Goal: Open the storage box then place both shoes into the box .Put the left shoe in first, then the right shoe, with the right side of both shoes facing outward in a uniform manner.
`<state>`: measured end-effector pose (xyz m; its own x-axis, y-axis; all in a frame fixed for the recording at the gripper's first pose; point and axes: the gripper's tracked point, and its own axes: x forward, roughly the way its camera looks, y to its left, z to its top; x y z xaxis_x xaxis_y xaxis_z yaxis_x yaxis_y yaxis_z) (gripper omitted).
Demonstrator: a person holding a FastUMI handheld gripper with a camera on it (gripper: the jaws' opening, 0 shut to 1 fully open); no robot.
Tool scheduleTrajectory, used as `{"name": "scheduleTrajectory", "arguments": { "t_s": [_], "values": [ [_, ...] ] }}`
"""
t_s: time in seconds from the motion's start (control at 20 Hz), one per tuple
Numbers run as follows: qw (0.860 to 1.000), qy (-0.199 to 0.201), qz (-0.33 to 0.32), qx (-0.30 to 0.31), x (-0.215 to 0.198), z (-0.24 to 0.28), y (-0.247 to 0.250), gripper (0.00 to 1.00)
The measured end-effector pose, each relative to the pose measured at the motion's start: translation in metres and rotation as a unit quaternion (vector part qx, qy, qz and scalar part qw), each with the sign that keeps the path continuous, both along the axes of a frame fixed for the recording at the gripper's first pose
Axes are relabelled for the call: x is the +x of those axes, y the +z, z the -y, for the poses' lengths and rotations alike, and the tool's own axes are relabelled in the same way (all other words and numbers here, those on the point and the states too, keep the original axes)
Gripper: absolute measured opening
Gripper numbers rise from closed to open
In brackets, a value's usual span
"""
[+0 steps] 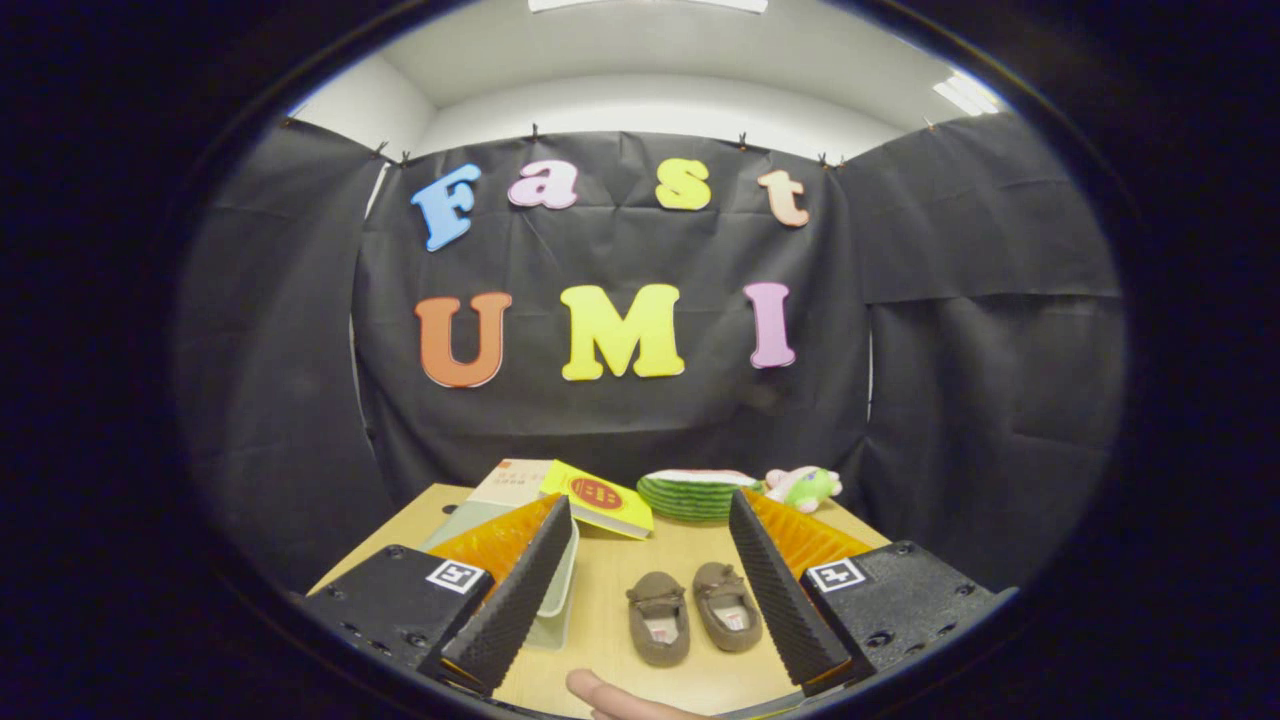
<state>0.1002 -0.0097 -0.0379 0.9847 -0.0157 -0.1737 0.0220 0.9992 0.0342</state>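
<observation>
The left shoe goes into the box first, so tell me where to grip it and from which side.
Judging by position, the left shoe lies sole down beside the right shoe, heel opening toward the open gripper. Probably come from above and pinch the heel collar across its width; one finger must slip between the shoes.

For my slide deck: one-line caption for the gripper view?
Open tool hovers above two brown shoes on a wooden table, storage box beside them.

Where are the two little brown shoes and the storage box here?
left-hand brown shoe (pixel 658 618): gripper view, its opening.
right-hand brown shoe (pixel 728 606): gripper view, its opening.
storage box (pixel 556 598): gripper view, its near rim.
</observation>
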Motion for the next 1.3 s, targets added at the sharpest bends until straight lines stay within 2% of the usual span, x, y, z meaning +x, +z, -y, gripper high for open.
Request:
{"name": "scheduleTrajectory", "arguments": {
  "t_s": [0.3,0.5,0.65,0.8,1.1,1.2,1.3],
  "values": [
    [0.993,0.034,-0.108,0.033,0.068,-0.002,-0.054,1.0],
    [0.971,0.09,-0.185,0.12,0.109,-0.017,-0.092,0.96],
    [0.955,0.108,-0.224,0.159,0.137,-0.016,-0.122,0.96],
    [0.933,0.149,-0.258,0.204,0.154,-0.03,-0.152,0.96],
    [0.89,0.199,-0.303,0.277,0.183,-0.057,-0.193,0.99],
    [0.869,0.218,-0.316,0.313,0.185,-0.066,-0.2,0.99],
    [0.835,0.258,-0.329,0.359,0.183,-0.087,-0.204,0.99]
  ]
}}
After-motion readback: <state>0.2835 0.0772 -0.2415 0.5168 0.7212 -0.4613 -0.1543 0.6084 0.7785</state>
